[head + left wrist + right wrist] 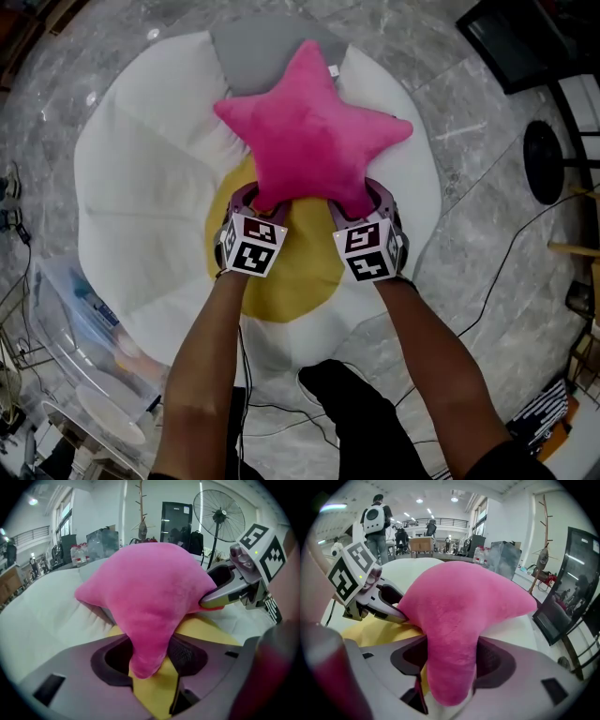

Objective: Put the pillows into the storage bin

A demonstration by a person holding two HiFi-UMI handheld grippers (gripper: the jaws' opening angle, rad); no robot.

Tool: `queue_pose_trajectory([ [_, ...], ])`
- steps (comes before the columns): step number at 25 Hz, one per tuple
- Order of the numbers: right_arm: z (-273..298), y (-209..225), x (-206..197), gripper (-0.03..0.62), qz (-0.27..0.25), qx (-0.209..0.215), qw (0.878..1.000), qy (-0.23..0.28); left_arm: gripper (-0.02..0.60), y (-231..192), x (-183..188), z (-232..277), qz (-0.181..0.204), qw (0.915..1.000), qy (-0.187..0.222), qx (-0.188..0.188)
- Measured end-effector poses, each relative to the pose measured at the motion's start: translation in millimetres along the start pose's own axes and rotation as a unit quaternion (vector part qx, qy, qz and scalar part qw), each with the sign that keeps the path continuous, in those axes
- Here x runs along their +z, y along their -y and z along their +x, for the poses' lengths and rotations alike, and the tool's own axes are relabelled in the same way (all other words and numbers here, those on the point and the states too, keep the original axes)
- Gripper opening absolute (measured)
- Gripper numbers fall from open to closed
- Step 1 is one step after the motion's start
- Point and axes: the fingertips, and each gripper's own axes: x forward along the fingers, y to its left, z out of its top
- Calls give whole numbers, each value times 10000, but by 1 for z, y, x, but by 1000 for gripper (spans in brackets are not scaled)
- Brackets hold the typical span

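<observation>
A pink star pillow [314, 141] lies on a big white fried-egg pillow [141, 178] with a yellow yolk [295, 281]. My left gripper [258, 199] is shut on the star's lower left arm, and my right gripper [361, 195] is shut on its lower right arm. In the left gripper view the arm of the star [150, 602] fills the gap of the left gripper [150, 654], and the right gripper [234, 585] bites the star beside it. The right gripper view shows the star [464, 616] pinched in the right gripper [452, 663]. A grey pillow [253, 47] peeks out behind.
A clear plastic bin [84, 328] stands on the marble floor at the lower left. A black screen [525, 37] and a round stand base [544, 159] are at the upper right. Cables [487, 300] run over the floor. A fan [218, 515] stands behind.
</observation>
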Motion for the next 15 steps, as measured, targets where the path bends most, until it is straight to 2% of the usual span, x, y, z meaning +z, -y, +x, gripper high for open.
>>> queue_pose_trajectory([
  [5, -26, -10, 15, 282, 144, 86, 9998, 49, 212, 3, 10, -37, 162, 9998, 118, -18],
  [8, -49, -31, 20, 282, 125, 243, 9996, -15, 209, 7, 1, -68, 242, 9996, 146, -89],
  [15, -96, -93, 56, 282, -277, 617, 9977, -6, 209, -2, -29, -152, -199, 9994, 268, 121],
])
